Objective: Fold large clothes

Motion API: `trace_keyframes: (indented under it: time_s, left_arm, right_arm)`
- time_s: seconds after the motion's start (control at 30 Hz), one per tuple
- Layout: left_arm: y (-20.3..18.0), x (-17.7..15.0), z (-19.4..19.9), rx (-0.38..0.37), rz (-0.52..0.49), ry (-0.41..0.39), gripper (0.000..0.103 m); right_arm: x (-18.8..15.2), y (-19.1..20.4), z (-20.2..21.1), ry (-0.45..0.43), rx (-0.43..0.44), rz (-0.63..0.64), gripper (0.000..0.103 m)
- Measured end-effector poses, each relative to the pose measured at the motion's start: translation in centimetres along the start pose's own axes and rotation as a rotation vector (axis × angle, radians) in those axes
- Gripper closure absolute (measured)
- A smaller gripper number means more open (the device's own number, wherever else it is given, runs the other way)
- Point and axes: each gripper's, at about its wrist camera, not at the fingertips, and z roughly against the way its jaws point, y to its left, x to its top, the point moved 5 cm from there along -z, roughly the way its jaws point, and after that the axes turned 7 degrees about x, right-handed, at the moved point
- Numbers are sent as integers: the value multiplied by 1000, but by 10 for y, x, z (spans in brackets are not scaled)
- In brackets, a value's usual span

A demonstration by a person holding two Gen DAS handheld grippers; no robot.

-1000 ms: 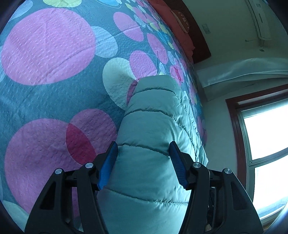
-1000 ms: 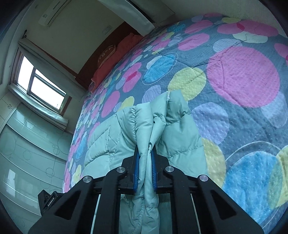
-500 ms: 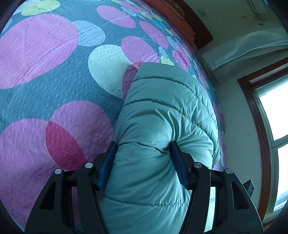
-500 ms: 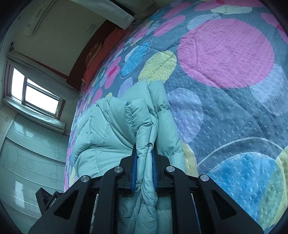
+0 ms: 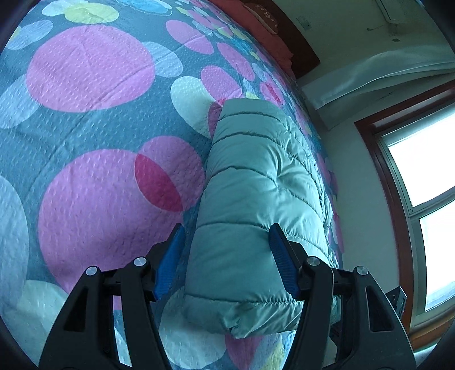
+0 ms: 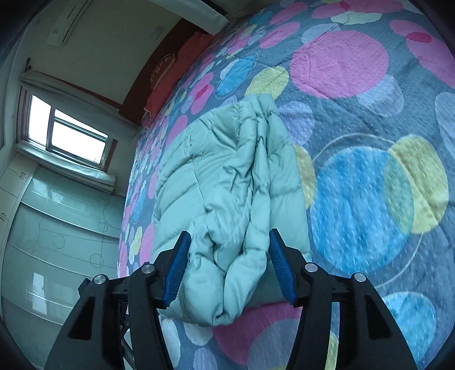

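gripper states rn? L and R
Left tool: open, fingers astride the folded mint puffer jacket, not clamping.
Right tool: open, jacket released between its fingers.

A home bedroom. A bed fills both views, covered by a quilted bedspread [image 5: 85, 136] printed with coloured circles, with red pillows [image 6: 170, 79] against a dark wooden headboard [image 5: 298, 48]. A wall air conditioner [image 6: 71, 20] (white, mounted high) hangs near a wood-framed window [image 5: 421, 176].

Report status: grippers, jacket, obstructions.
Left gripper open. Right gripper open, jaws wide either side of folded edge. Puffer jacket folded, lying on bedspread. Nothing in the way.
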Motion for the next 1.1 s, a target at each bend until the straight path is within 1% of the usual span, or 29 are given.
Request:
trace_keyframes:
  time_s: [0.07, 0.1, 0.13, 0.17, 0.2, 0.27, 0.37, 0.43, 0.53, 0.63, 0.7, 0.73, 0.77, 0.8, 0.83, 0.87, 0.9, 0.93, 1.0, 1.1]
  left_arm:
    - [3, -2, -5, 5, 21, 15, 43]
    - [4, -2, -8, 18, 16, 20, 43]
    - [2, -4, -11, 30, 2, 24, 47]
    - [0, -5, -13, 33, -16, 29, 54]
    - [-3, -6, -16, 45, -36, 27, 55]
    - [-8, -8, -18, 85, -73, 12, 59]
    - [-10, -10, -24, 111, -95, 4, 62]
    - [-10, -10, -29, 112, -106, 3, 62]
    - [-7, -10, -32, 95, -100, 10, 62]
    - [-5, -7, -26, 57, -83, 24, 60]
    - [-2, -5, -15, 47, -66, 22, 60]
    - [-2, -3, -7, 40, -58, 3, 59]
    - [-2, 1, 0, 27, -55, -19, 46]
    - [-3, 6, 6, 13, -51, -45, 39]
    - [-4, 11, 11, 10, -47, -70, 31]
    - [-5, 17, 13, 5, -43, -86, 28]
    - [-6, 22, 12, -9, -37, -87, 27]
    - [-6, 27, 9, -23, -21, -72, 26]
    - [-3, 33, -1, -40, 36, -32, 26]
    - [4, 34, -17, -37, 122, 2, 26]
  right_arm:
    - [-8, -7, 0, 3, -31, -2, 48]
    - [-10, -13, 0, -10, -63, -3, 50]
    - [-10, -18, 0, -17, -83, -5, 61]
    - [-13, -23, -1, -11, -80, -7, 72]
    - [-14, -25, -4, -2, -71, -16, 75]
    - [-16, -30, -8, 2, -79, -18, 81]
    - [-16, -33, -14, 1, -108, 16, 85]
    - [-18, -39, -19, 3, -110, 14, 86]
    - [-17, -47, -25, 2, -86, -24, 86]
    - [-18, -42, -22, 0, -87, -8, 86]
    - [-18, -38, -15, -2, -76, -8, 84]
    - [-15, -36, -9, -6, -73, -2, 83]
    - [-15, -32, -4, -14, -71, 8, 81]
    - [-8, -33, -1, -25, -70, 16, 76]
    - [-5, -30, 4, -43, -69, 20, 59]
    - [-2, -28, 10, -66, -71, 20, 43]
    - [2, -26, 13, -92, -70, 23, 39]
    - [6, -24, 15, -110, -67, 28, 39]
    - [14, -24, 11, -114, -56, 25, 39]
    - [25, -26, 0, -110, -23, -7, 39]
